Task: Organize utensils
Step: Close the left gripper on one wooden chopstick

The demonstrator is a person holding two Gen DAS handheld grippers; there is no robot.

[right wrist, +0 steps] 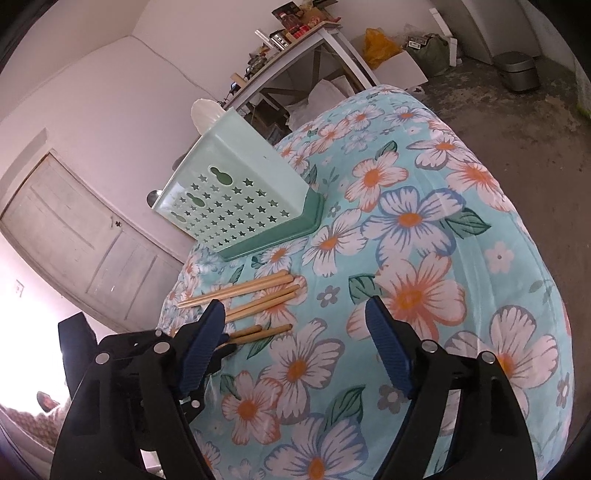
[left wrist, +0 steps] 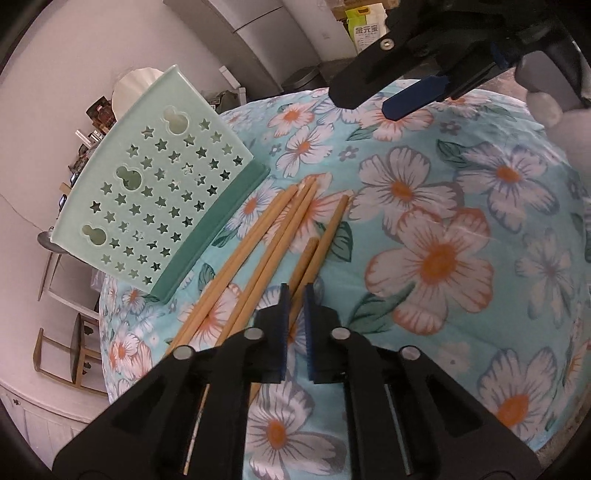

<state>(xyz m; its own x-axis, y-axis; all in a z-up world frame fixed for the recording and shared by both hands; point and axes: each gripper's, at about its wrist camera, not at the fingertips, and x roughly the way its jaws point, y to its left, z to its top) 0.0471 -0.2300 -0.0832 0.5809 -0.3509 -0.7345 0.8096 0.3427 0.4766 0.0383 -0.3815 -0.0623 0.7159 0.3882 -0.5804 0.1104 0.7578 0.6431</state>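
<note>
Several wooden chopsticks (left wrist: 280,229) lie side by side on the floral tablecloth (left wrist: 443,229), next to a mint-green utensil holder (left wrist: 155,184) with star-shaped holes. My left gripper (left wrist: 295,291) hovers just above the near ends of the chopsticks, its jaws a narrow gap apart around one stick, not clamped. My right gripper (right wrist: 295,325) is wide open and empty above the cloth, to the right of the chopsticks (right wrist: 258,291); it also shows in the left wrist view (left wrist: 388,96) at the top. The holder (right wrist: 236,192) stands behind the sticks.
The table is round, its edge dropping off at left (left wrist: 107,332). A chair (left wrist: 66,354) and a shelf with jars (right wrist: 291,33) stand beyond. A grey bin (right wrist: 517,70) sits on the floor.
</note>
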